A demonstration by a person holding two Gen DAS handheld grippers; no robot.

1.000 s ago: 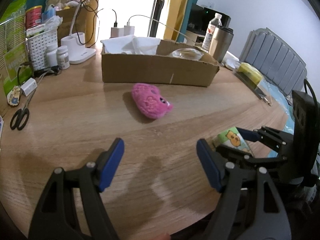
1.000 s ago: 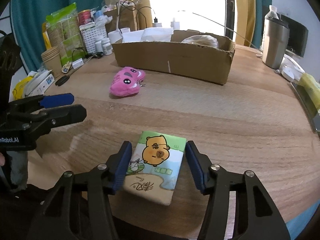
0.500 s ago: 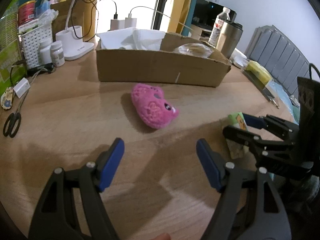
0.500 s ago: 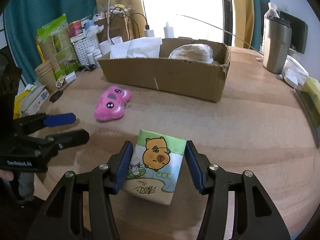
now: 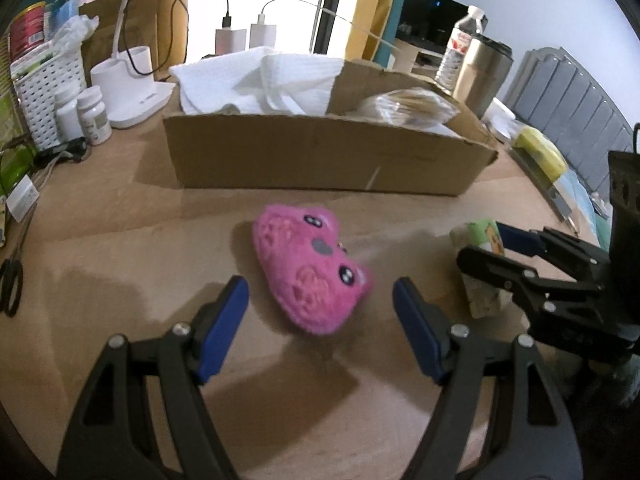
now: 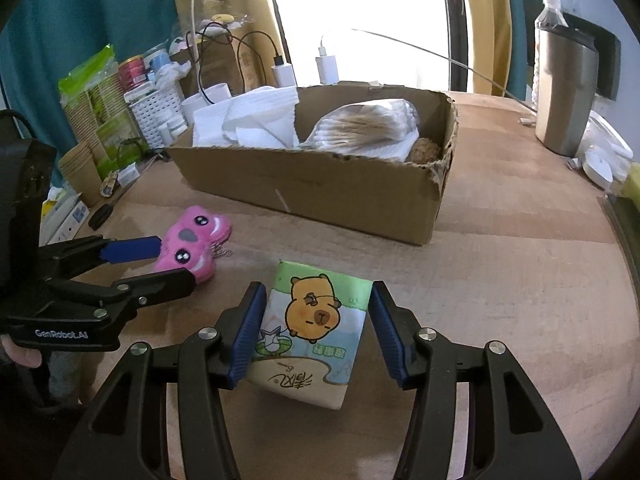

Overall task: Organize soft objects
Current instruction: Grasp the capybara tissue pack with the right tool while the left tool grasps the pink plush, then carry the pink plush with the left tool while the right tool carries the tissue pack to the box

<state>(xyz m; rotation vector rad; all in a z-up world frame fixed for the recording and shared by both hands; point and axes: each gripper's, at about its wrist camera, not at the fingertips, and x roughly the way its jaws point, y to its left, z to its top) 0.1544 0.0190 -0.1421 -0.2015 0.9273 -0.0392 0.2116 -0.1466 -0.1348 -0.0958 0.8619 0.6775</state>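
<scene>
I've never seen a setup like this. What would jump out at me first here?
Probably the bright pink plush toy lying on the wooden table, right ahead of the open left gripper. Next, the cartoon tissue pack clamped in the right gripper. Behind both sits a cardboard box holding white cloths and a bag of cotton swabs.

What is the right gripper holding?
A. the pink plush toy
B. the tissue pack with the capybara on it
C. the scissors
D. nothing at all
B: in the right wrist view the right gripper has its blue pads pressed on both sides of the tissue pack, held off the table, while the pink plush toy lies on the table over by the left gripper.
</scene>
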